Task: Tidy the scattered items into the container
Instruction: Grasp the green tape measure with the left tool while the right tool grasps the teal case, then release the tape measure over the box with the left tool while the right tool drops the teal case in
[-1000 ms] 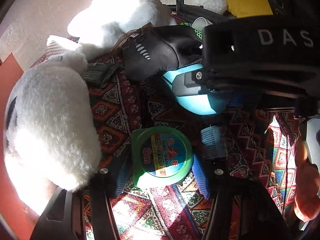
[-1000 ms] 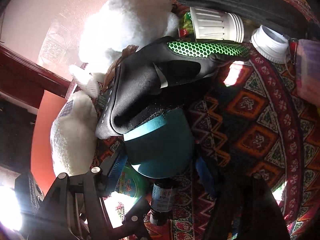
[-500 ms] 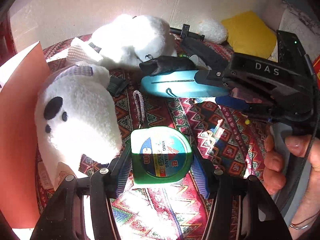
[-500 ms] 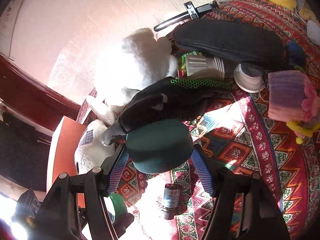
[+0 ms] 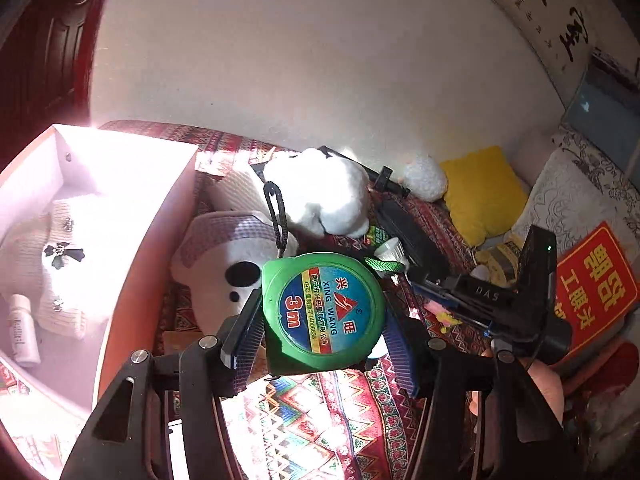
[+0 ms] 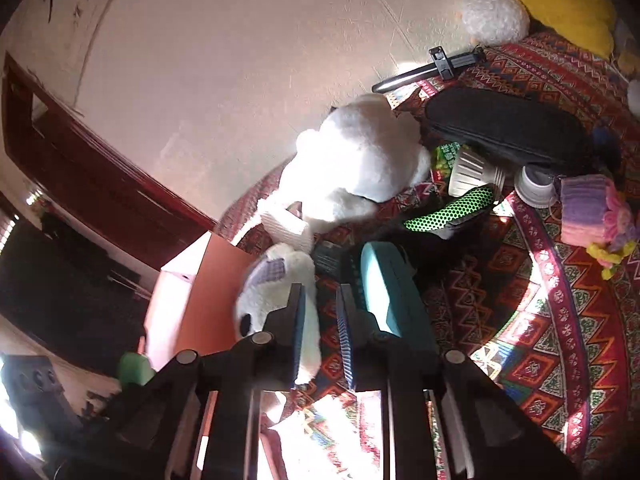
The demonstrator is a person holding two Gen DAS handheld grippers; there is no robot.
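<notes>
- The left tongs (image 5: 322, 320) are clamped on a green tape measure (image 5: 324, 308), which is held clear of the surface. The pads are pressed on its rounded sides.
- The container, an orange-walled box (image 5: 160, 232), is seen to the left of the left tongs. A white knit garment (image 5: 52, 240) and a small bottle (image 5: 22, 332) are already lying in it.
- The jaws of the right tongs (image 6: 322, 320) are closing, and nothing is seen between them. A teal case (image 6: 384, 292) lies just outside the right finger; contact cannot be told.
- A slip or twist of the tape measure is judged possible, since a curved plastic shell is gripped.
- Its black strap (image 5: 276, 216) could be snagged on the white plush toy (image 5: 224, 256) ahead of the tongs, or on the box wall.
- The teal case could be missed or nudged away if the right jaws are closed on air.
- The things are spread on a red patterned cloth (image 5: 320, 420) in hard sunlight. A pale wall (image 5: 300, 60) and a yellow cushion (image 5: 480, 192) are seen beyond the tongs, and a dark wooden door (image 5: 44, 52) to the far left.
</notes>
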